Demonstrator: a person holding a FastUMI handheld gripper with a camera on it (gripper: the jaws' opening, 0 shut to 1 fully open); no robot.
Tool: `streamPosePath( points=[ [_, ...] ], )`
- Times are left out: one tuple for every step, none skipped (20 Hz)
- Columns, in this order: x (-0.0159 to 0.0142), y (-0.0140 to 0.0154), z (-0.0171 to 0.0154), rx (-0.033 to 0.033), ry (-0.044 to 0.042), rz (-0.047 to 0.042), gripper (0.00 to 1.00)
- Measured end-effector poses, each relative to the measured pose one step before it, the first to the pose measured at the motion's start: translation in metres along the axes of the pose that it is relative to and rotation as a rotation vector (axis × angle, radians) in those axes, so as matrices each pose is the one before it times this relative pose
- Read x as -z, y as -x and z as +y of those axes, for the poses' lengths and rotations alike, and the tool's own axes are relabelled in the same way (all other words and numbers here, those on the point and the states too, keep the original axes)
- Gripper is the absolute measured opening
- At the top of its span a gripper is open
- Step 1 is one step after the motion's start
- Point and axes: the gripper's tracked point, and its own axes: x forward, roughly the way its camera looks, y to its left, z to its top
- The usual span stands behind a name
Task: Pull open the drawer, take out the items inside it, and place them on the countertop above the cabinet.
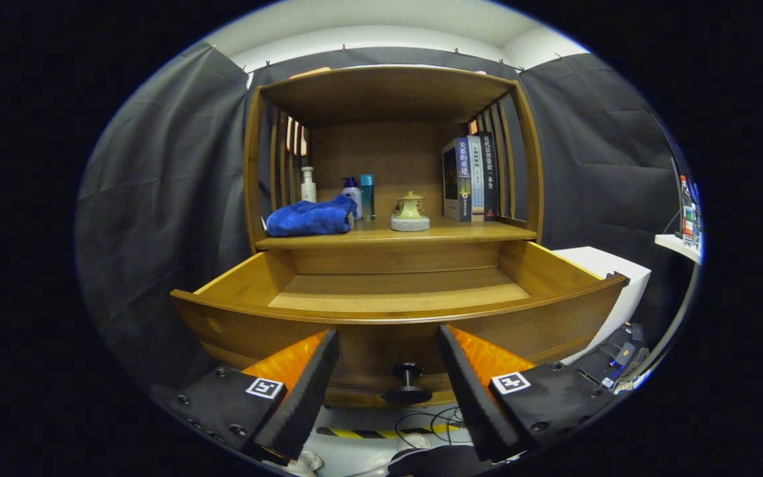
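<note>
Tool (388,351) level, pointing forward; fingers (302,391) spread wide apart, gripping nothing.

The drawer (395,298) stands pulled out of the cabinet (391,99), just beneath the countertop (474,232); no items can be made out in the part of its floor that shows. Its knob (407,384) juts from the middle of the drawer front, between the spread fingers of the gripper (388,384), neither finger touching it. On the countertop, toward the left edge, a folded towel (310,217) lies in front of three bottles (352,192). A small lidded pot (410,212) sits near the middle. Books (469,177) stand upright against the right side. Beyond the drawer's right corner stands a box (610,271), with a wall shelf (679,246) further right.
</note>
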Motion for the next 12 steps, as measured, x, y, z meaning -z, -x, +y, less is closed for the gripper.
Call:
streamPosePath(
  points=[
    [0.00143, -0.00203, -0.00114, 0.00814, -0.00312, -0.00064, 0.97],
    [0.00051, -0.00059, -0.00099, 0.00940, -0.00579, -0.00083, 0.97],
    [-0.00185, -0.00041, 0.00026, 0.00550, -0.00420, -0.00486, 0.97],
    [-0.00058, -0.00100, 0.00073, 0.00213, 0.00553, 0.00187, 0.96],
    [-0.00011, -0.00159, -0.00109, -0.00097, 0.00749, 0.00028, 0.97],
    [-0.00058, -0.00158, 0.00048, -0.00279, 0.00346, 0.00205, 0.97],
    [-0.00014, -0.00229, -0.00150, -0.00347, 0.00292, 0.00206, 0.98],
    [0.00043, -0.00203, -0.00009, -0.00409, -0.00178, 0.00725, 0.98],
    [-0.00122, -0.00282, -0.00045, -0.00358, -0.00862, 0.00361, 0.98],
    [-0.00082, -0.00244, 0.00048, -0.00425, -0.00877, 0.00140, 0.98],
    [-0.00011, -0.00133, -0.00004, -0.00059, -0.00360, -0.00020, 0.98],
    [-0.00135, -0.00290, 0.00016, 0.00080, 0.00550, -0.00249, 0.98]
  ],
)
